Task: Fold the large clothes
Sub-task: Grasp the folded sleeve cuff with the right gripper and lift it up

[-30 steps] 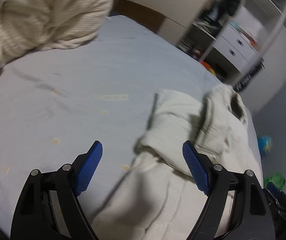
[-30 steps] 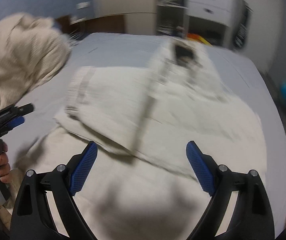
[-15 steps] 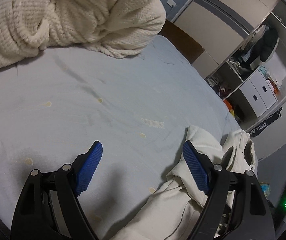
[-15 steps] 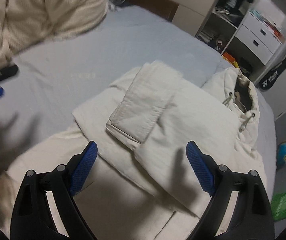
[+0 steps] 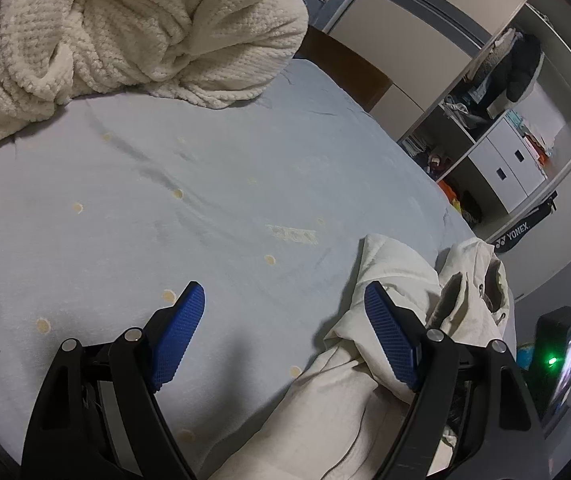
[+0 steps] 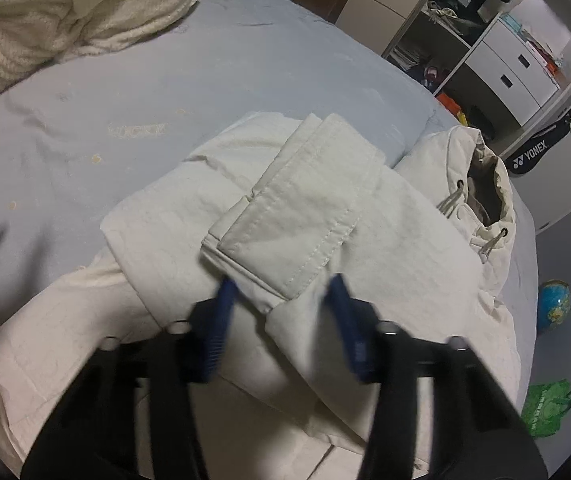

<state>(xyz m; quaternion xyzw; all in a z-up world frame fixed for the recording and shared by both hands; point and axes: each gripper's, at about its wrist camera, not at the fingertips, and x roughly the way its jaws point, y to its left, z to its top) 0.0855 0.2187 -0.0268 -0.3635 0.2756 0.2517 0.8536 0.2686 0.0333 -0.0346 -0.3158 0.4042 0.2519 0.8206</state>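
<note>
My left gripper (image 5: 283, 320) hangs wide open over the pale blue bedsheet (image 5: 225, 168), clutching nothing. To its right the bulky cream padded hooded jacket (image 6: 385, 248) lies spread across the bed, its folded sleeve cuff (image 6: 301, 208) resting on top. My right gripper (image 6: 281, 312) is blurred, jaws apart around that cuff's edge. It looks soft, puffy and springy; I'd pinch the stitched hem.

Item count, both views:
- Grippers: two, left gripper (image 5: 284, 336) and right gripper (image 6: 283, 330).
- Jacket (image 6: 365, 216): one.
- Blanket (image 5: 125, 28): one, far left.
- Bed (image 5: 205, 184): one.
- Globe (image 6: 553, 310): one, right.
- Green bag (image 6: 547, 408): one, near right.
- Racket bag (image 6: 541, 150): one, far right.
</note>
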